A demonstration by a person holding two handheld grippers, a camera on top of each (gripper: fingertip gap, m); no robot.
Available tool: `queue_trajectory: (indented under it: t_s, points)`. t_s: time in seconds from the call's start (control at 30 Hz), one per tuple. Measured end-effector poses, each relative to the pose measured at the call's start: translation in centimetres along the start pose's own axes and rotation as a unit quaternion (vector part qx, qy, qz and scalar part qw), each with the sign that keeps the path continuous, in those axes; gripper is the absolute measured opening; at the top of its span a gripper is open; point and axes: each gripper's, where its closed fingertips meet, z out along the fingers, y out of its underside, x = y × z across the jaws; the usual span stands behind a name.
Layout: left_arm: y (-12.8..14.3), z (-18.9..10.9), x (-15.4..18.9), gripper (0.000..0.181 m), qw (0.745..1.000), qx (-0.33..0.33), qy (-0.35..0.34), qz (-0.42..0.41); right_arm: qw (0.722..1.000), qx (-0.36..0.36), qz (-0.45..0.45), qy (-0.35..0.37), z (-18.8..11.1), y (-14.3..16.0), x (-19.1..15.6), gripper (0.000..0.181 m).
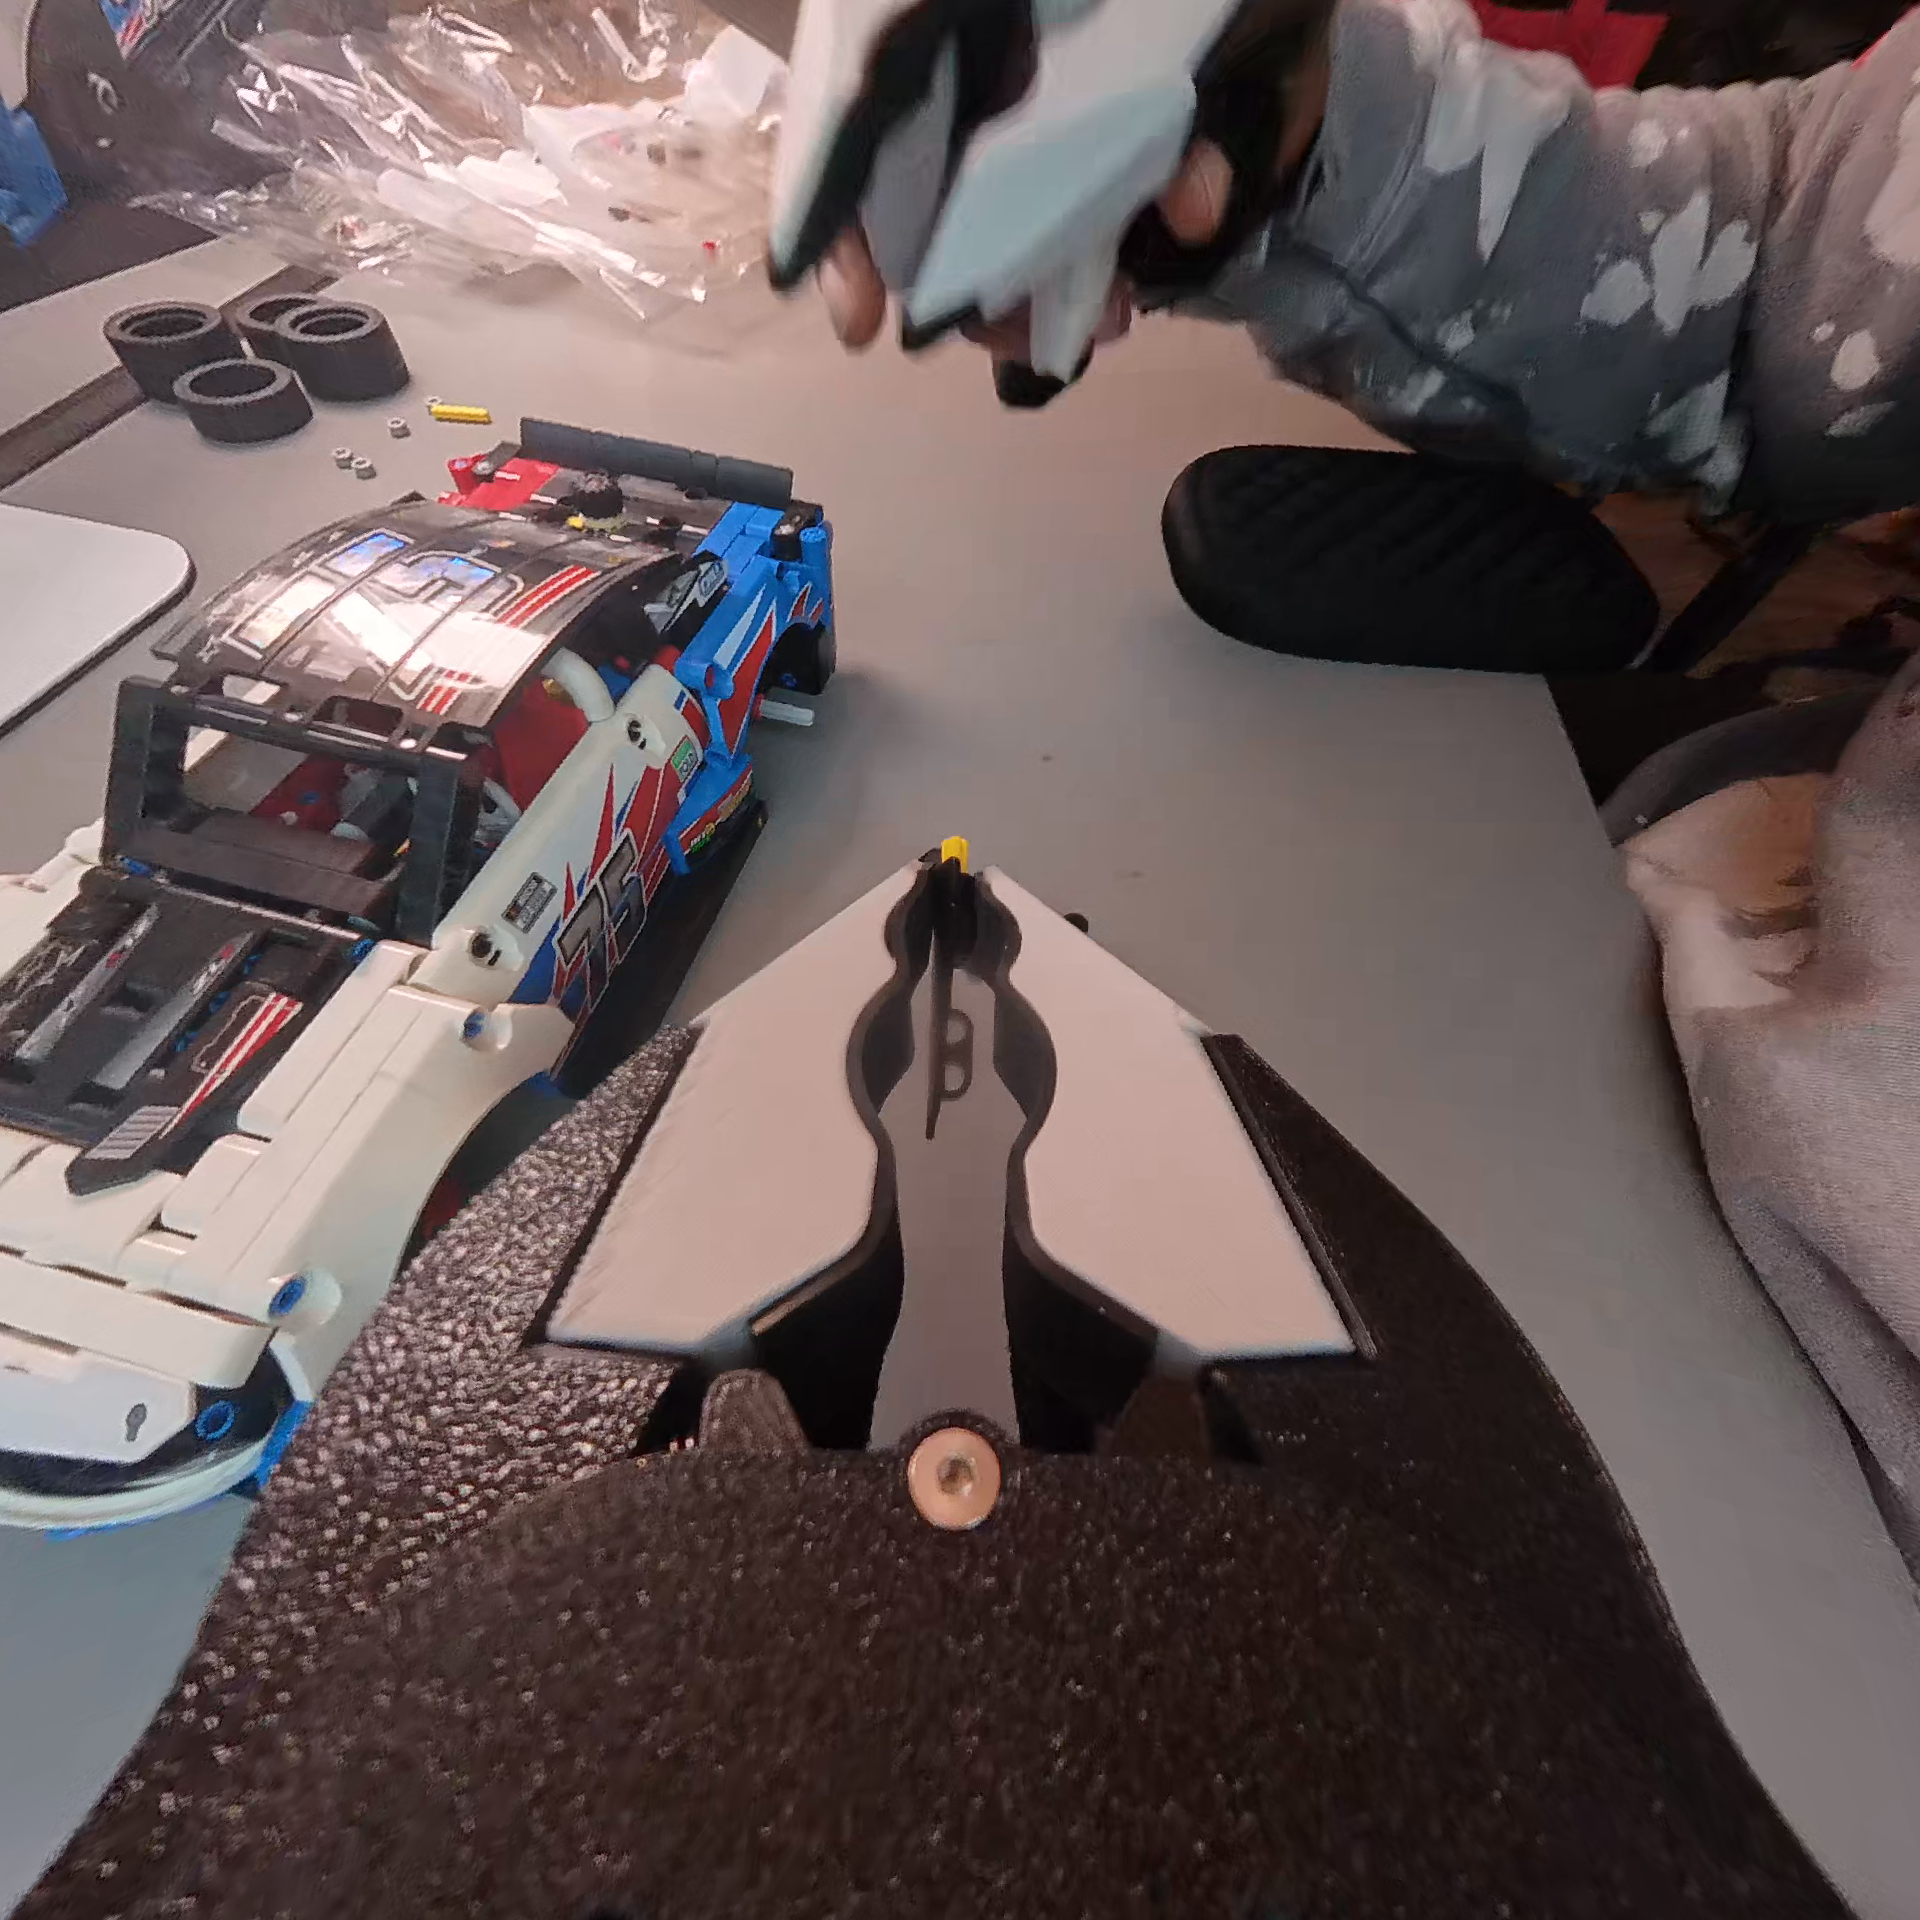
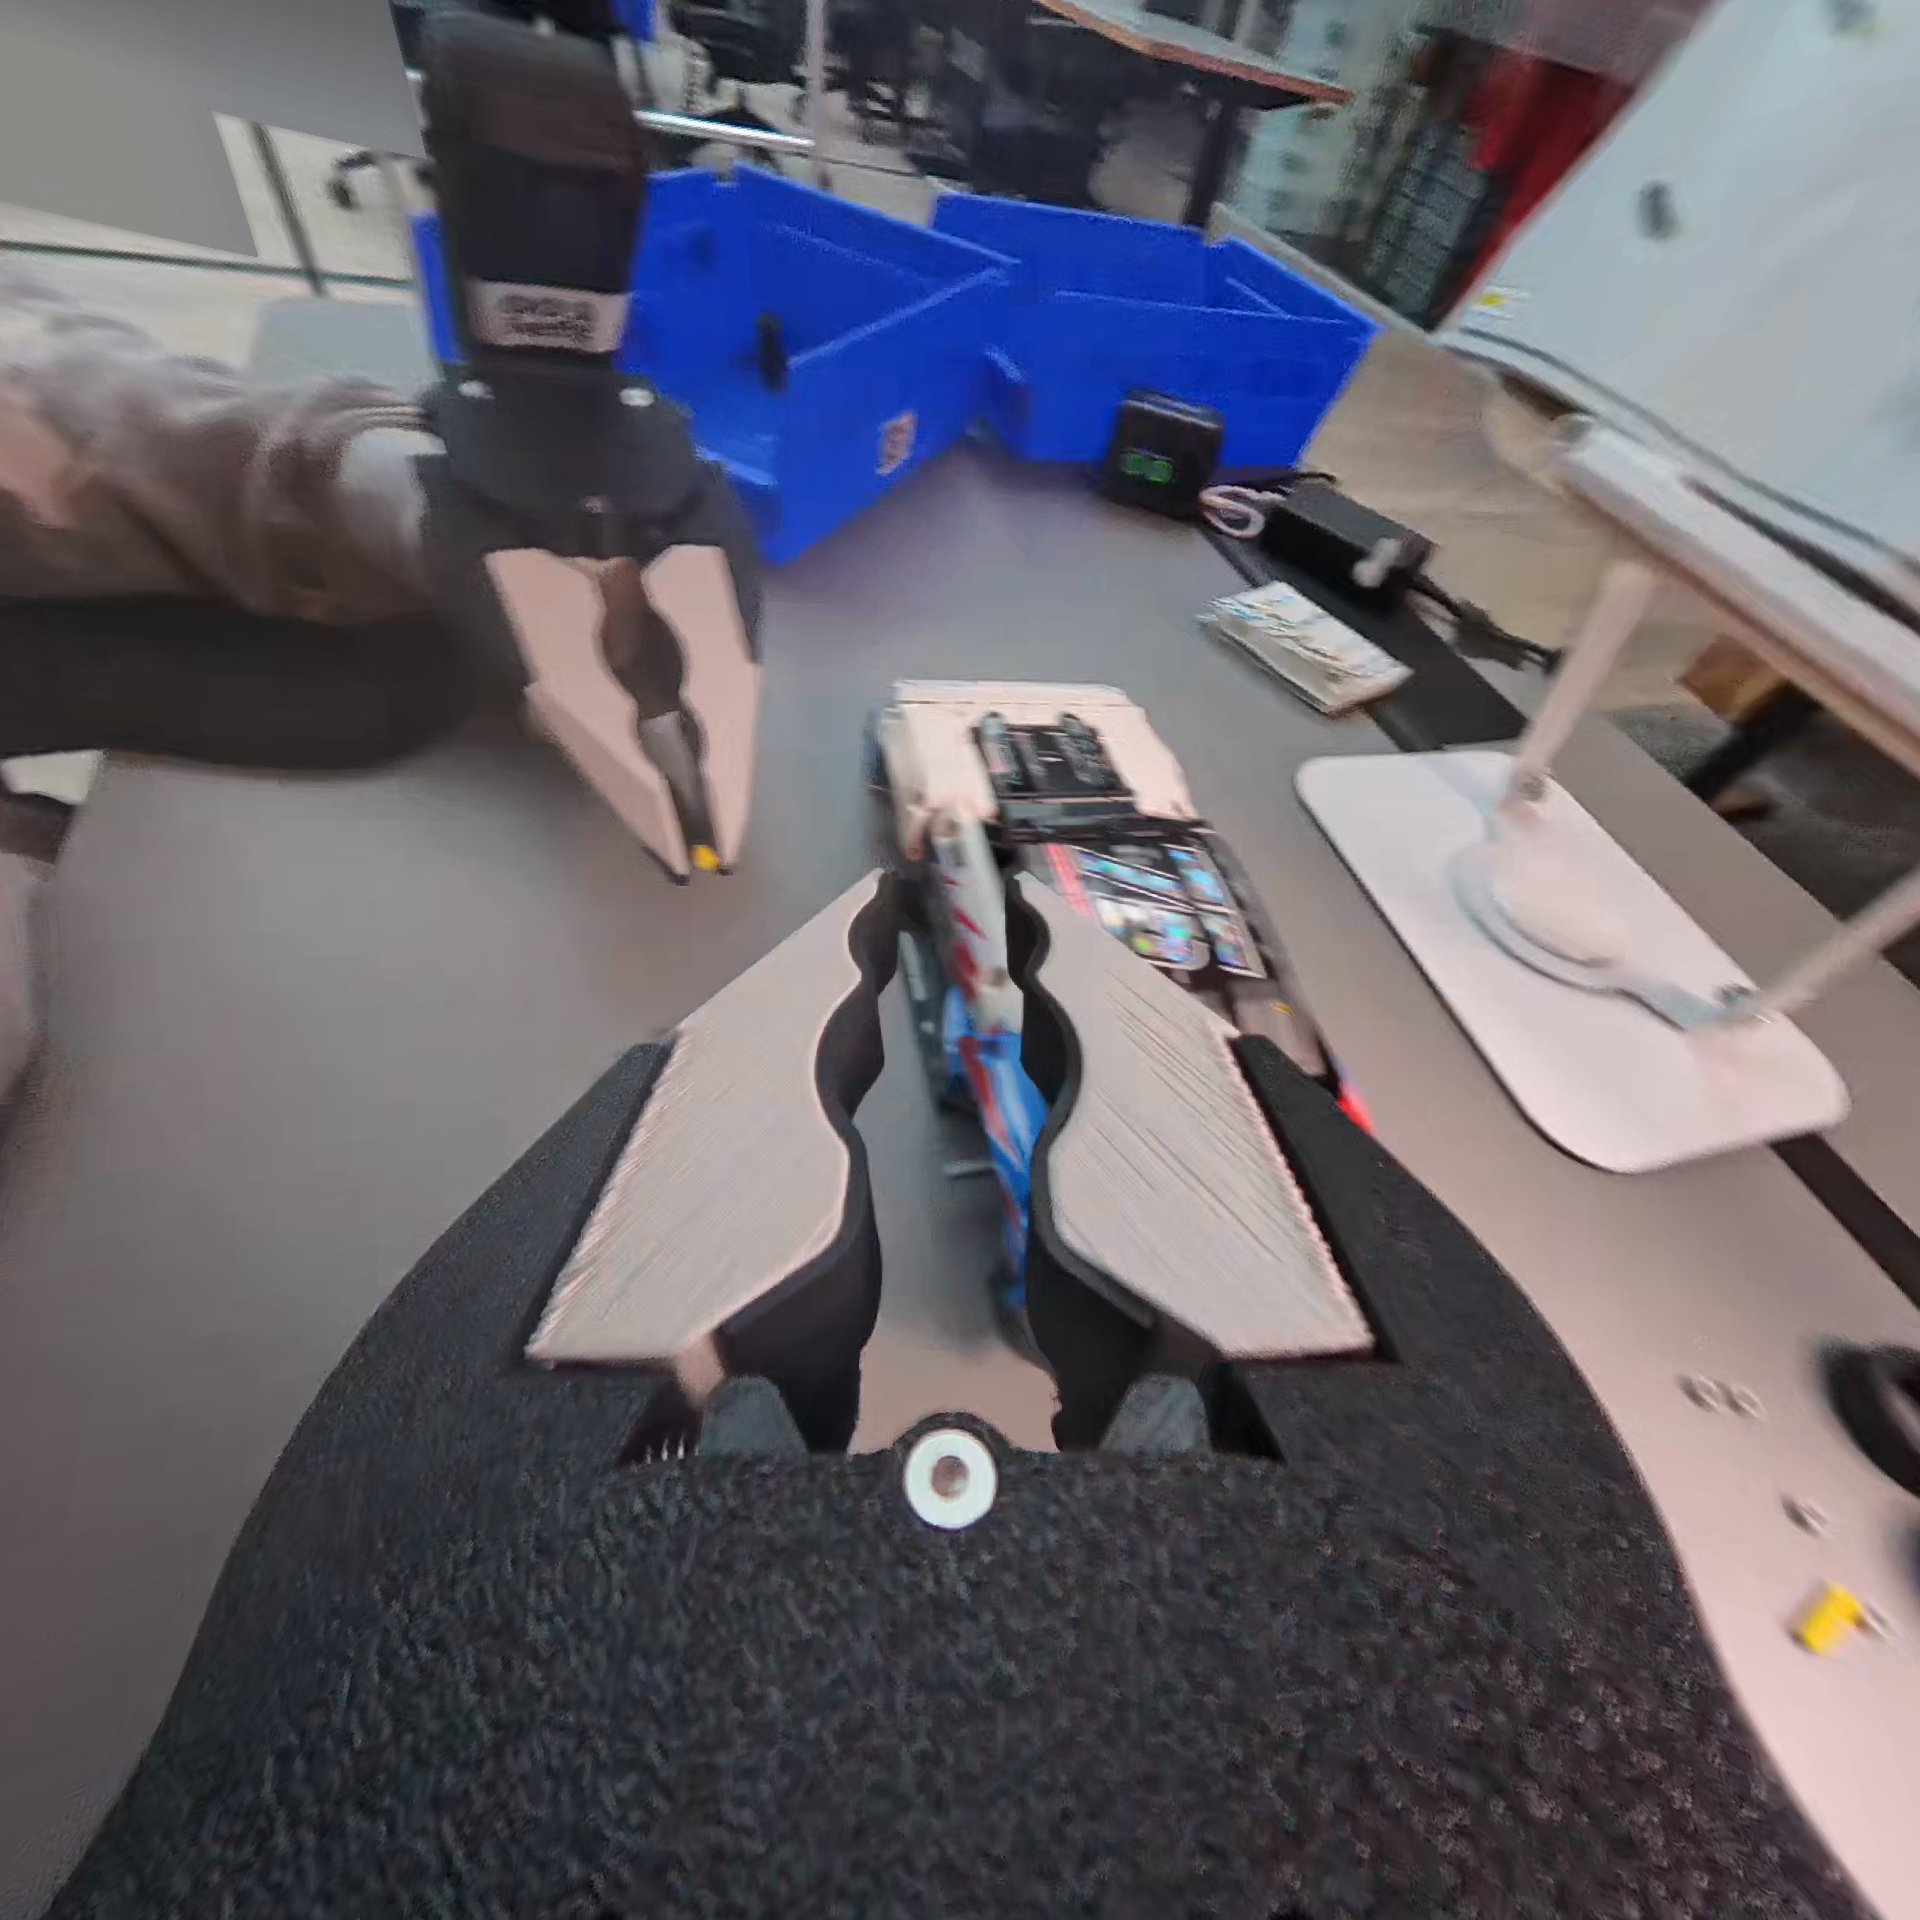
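My left gripper [image 1: 951,868] is shut on a thin black beam [image 1: 948,997] with a yellow pin [image 1: 954,850] at its tip, held above the grey table [image 1: 1195,748]. A white, blue and red brick-built race car [image 1: 416,831] stands just to its left. My right gripper [image 2: 956,883] is open and empty, hovering above the car's side [image 2: 977,873]. It shows blurred at the top of the left wrist view [image 1: 935,301], held in a gloved hand. The left gripper also shows in the right wrist view [image 2: 704,862], left of the car, with the yellow tip between its fingers.
Several black tyres [image 1: 249,358], a loose yellow pin [image 1: 459,412] and clear plastic bags [image 1: 468,156] lie beyond the car. Blue bins [image 2: 935,332], a booklet [image 2: 1299,644] and a white stand base [image 2: 1558,956] sit around it. A black armrest [image 1: 1403,561] overlaps the table's right edge. The left gripper's tips are roughly 11 cm from the right gripper's.
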Motion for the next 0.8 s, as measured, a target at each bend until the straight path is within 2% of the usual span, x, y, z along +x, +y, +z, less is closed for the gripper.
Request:
queue_trajectory:
  t_s: [0.07,0.13,0.23,0.33,0.8]
  points:
    - [-0.6,0.0,0.6,0.006,1.000,0.015,0.014,0.004,0.998,-0.002,-0.028,-0.056,2.1,0.5,-4.5,0.019]
    - [-1.0,-0.1,1.1,0.007,0.999,0.027,0.023,0.009,0.994,-0.018,-0.055,-0.089,3.9,1.6,-7.2,0.019]
    - [-1.3,-0.1,1.9,0.006,0.999,0.033,0.033,0.023,0.993,-0.033,-0.059,-0.099,5.4,2.8,-8.0,0.011]
    - [-1.4,-0.2,2.1,0.006,0.998,0.032,0.032,0.033,0.992,-0.019,-0.043,-0.119,5.4,2.6,-8.5,0.003]
    - [-0.4,0.2,3.8,0.005,0.996,0.011,0.084,0.033,0.984,-0.013,-0.034,-0.173,4.6,2.8,-10.2,0.008]
